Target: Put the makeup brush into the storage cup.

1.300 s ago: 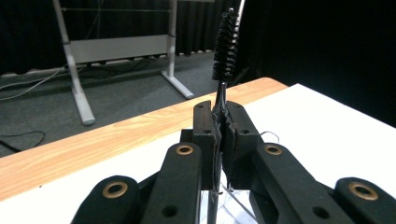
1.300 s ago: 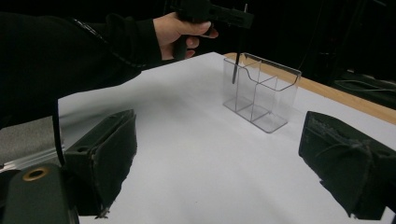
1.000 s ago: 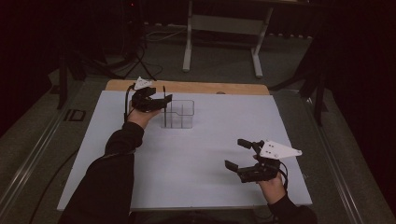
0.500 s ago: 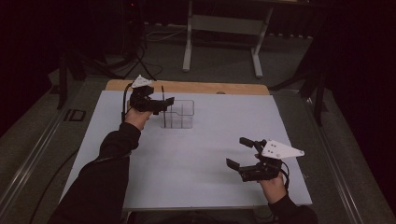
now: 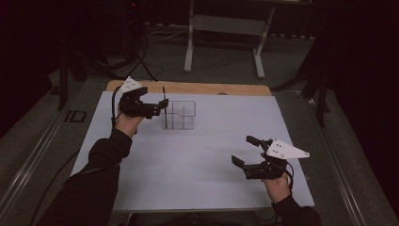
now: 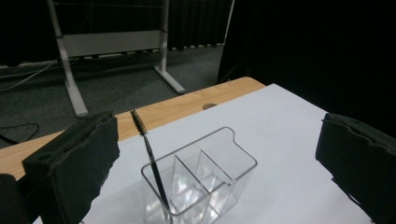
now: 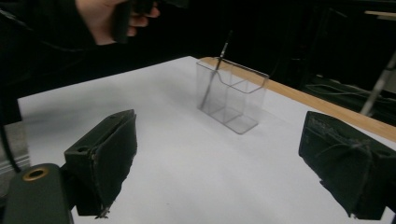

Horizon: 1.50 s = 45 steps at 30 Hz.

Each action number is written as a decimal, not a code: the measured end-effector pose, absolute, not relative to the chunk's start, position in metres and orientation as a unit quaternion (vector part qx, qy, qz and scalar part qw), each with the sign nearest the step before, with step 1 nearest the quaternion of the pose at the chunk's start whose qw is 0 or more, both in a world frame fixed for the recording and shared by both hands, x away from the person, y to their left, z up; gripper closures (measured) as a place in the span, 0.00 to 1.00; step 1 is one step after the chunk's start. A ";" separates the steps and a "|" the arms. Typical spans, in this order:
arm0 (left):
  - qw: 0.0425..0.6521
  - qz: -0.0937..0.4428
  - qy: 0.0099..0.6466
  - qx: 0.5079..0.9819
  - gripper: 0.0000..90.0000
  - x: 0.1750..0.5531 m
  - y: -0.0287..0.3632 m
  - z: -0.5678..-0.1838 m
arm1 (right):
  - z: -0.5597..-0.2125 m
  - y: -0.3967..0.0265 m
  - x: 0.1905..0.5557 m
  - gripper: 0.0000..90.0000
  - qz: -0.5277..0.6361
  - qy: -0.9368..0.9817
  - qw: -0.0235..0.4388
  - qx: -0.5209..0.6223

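Note:
A clear plastic organizer (image 5: 182,116) with several compartments stands at the back left of the white table sheet (image 5: 197,165). A thin black brush wand (image 5: 163,107) stands upright in its left end compartment, bristle head up. My left gripper (image 5: 157,107) is open just left of the wand, and the left gripper view shows the wand (image 6: 150,156) and organizer (image 6: 236,142) between its wide jaws, untouched. My right gripper (image 5: 241,149) hangs open and empty over the front right of the sheet, with the organizer (image 7: 233,95) and wand (image 7: 215,70) far ahead of it.
A wooden table edge (image 5: 221,88) runs behind the sheet. A metal stand's legs (image 5: 189,47) rest on the dark floor beyond. The person's left hand (image 7: 105,16) shows at the top of the right gripper view.
My left gripper has drawn back slightly to the left of the organizer while the wand stays standing in it. The right gripper has barely moved.

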<state>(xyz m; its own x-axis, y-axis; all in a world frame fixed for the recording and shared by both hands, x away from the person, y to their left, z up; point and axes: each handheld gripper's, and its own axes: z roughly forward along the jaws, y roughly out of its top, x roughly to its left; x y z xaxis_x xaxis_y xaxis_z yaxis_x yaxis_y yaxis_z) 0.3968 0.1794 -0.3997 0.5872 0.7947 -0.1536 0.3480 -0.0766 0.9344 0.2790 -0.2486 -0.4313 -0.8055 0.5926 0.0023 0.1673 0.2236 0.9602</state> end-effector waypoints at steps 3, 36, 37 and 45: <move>0.544 0.199 0.398 0.712 0.00 0.389 0.179 -0.398 | -0.432 -0.250 0.280 0.12 0.567 0.760 0.192 0.253; 0.552 0.153 0.357 0.738 0.00 0.288 0.171 -0.430 | -0.435 -0.248 0.282 0.12 0.563 0.762 0.191 0.255; 0.551 0.151 0.356 0.739 0.00 0.287 0.170 -0.431 | -0.435 -0.248 0.282 0.12 0.563 0.763 0.192 0.255; 0.544 0.141 0.346 0.751 0.00 0.274 0.161 -0.445 | -0.435 -0.249 0.282 0.12 0.562 0.762 0.192 0.258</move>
